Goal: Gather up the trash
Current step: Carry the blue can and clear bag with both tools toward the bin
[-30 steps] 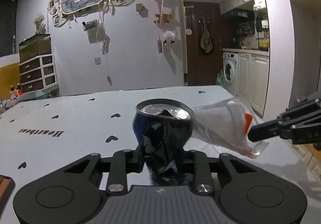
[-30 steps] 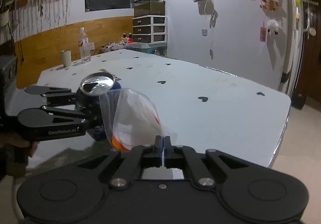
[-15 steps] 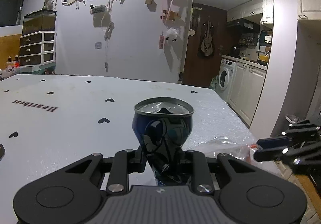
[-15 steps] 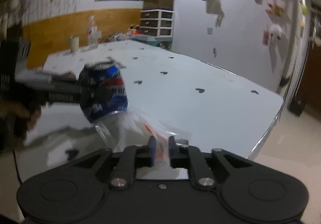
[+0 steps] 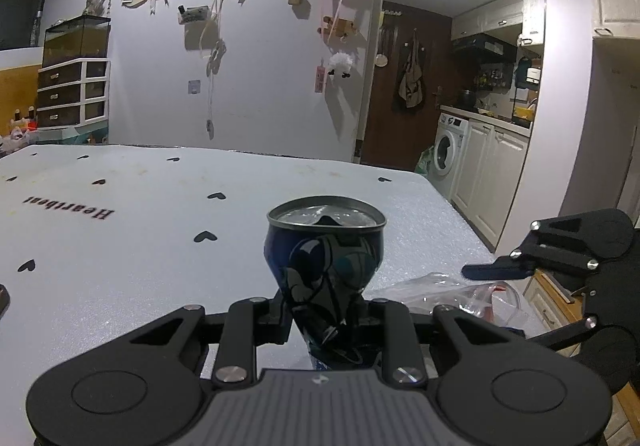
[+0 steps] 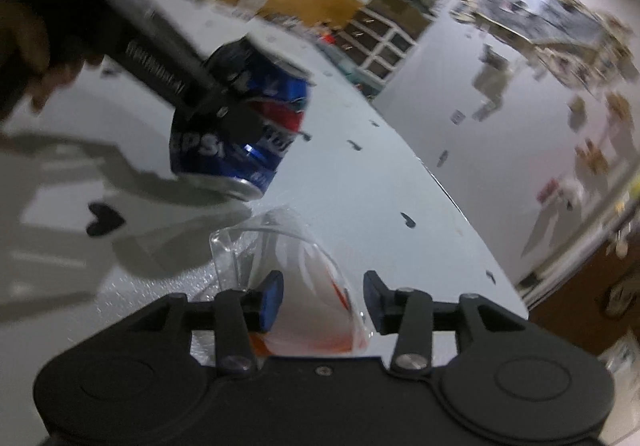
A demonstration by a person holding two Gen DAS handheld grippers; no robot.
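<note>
blue crushed can (image 5: 326, 270) sits clenched in your left gripper (image 5: 324, 316); your right gripper (image 6: 323, 296), jaws just opening, straddles the clear bag (image 6: 296, 286) at six o'clock below it.

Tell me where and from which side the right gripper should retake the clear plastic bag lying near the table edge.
Grip the bag's raised, crumpled mouth edge, coming from the table's edge side along the surface. The bag lies slack and nearly flat, so only that upstanding fold gives the pads purchase. The right gripper, whose jaws have just been opening, already straddles it; the can stays pinched in the left gripper.
</note>
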